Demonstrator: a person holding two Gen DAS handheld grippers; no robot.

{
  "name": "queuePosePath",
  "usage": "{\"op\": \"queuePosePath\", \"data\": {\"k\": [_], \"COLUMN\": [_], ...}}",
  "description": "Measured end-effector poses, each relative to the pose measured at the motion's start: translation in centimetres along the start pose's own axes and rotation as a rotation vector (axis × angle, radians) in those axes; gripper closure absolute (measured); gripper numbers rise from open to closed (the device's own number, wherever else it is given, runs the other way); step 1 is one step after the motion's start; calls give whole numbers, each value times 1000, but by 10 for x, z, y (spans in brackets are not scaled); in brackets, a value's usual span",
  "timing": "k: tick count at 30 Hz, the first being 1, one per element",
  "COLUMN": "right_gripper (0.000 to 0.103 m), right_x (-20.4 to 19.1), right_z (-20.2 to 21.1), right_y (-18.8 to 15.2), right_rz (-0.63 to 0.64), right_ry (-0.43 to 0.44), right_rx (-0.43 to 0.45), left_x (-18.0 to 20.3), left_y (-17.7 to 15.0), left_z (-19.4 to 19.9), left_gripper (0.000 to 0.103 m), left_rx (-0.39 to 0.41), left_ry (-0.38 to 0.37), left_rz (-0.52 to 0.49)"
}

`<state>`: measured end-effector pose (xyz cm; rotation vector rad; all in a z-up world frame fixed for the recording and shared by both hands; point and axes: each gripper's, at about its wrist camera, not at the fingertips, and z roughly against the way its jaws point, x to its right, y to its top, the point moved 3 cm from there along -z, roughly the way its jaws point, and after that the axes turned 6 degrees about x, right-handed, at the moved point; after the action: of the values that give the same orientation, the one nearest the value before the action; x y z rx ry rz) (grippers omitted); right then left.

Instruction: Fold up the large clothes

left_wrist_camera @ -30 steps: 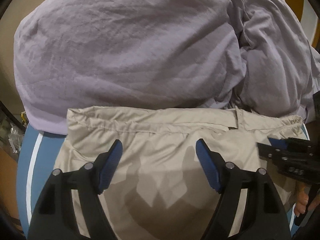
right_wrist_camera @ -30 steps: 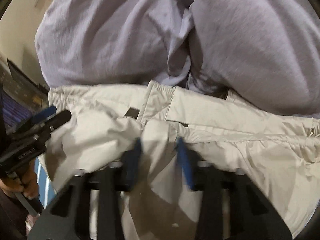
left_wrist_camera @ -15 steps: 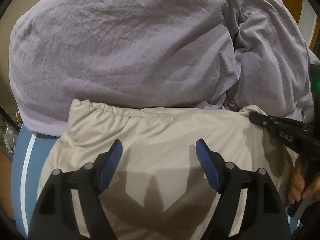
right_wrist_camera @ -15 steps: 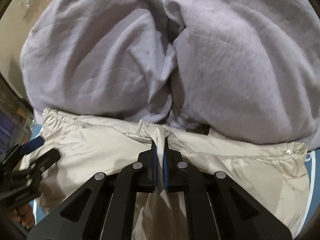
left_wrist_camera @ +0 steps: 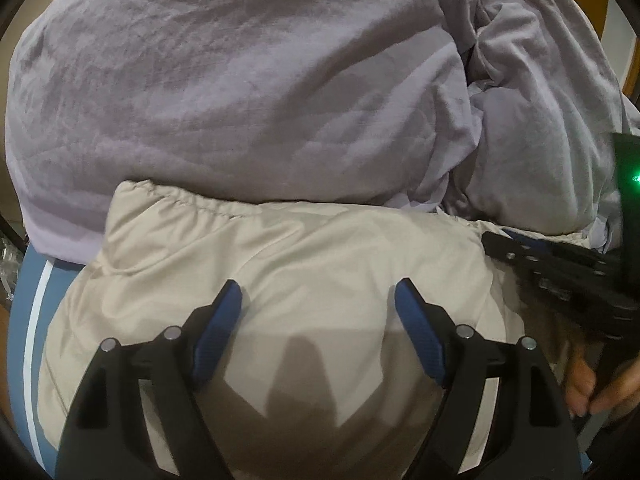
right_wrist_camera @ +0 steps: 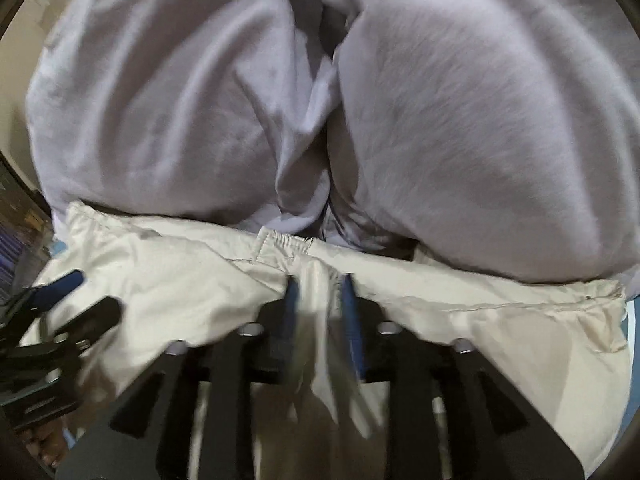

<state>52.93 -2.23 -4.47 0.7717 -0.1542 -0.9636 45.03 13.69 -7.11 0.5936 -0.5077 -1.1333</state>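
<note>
Smooth, faintly shiny beige cloth garment; matt, crinkled lilac fabric, perhaps cotton.

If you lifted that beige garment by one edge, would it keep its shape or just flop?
Probably flop: the beige garment lies in soft creases, and a fold of it stands bunched in the right gripper. It looks thin and slightly shiny, so likely light and a bit slippery. The lilac duvet beside it looks bulkier.

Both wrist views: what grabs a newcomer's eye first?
A big rumpled lavender blanket fills the upper half of both views. Just below it lie the beige pants, waistband edge against the blanket. The left gripper hangs open over the pants, while the right gripper has a fold of that fabric between its fingers.
</note>
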Motion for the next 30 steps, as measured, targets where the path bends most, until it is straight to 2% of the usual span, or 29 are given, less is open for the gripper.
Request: {"op": "queuePosePath", "data": {"k": [1,2,5,11,16,22,26,30], "right_gripper": [53,51,51,52,53,56,56,56], "right_x": [2,6,18,43,46,50,54,57], "right_z": [8,19,46,70,52,31,17,6], "right_y": [1,1,-8,-35,-46,-53,-54,-52], "right_rz": [-5,-11,-24,-65,-44,2,10,12], "right_ry": [10,17,12,-31,-91,-177,-206,-220], "right_rx": [21,48,91,96,76,73,71,70], "left_x": [2,3,7,11,16,1,-4,-9], "left_y": [0,1,1,-3,-7,-12,-15,-15], "left_z": [0,1,5,16,7,-7,-17,-27], "left_gripper": [24,24,24,24,24,21,18,16], "left_rx": [3,6,19,49,54,57,60,52], "left_ry": [-2,-5,-18,-23,-5,43,79,81], "left_rz": [-6,-10,-18,-58,-80,-66,-75,-54]}}
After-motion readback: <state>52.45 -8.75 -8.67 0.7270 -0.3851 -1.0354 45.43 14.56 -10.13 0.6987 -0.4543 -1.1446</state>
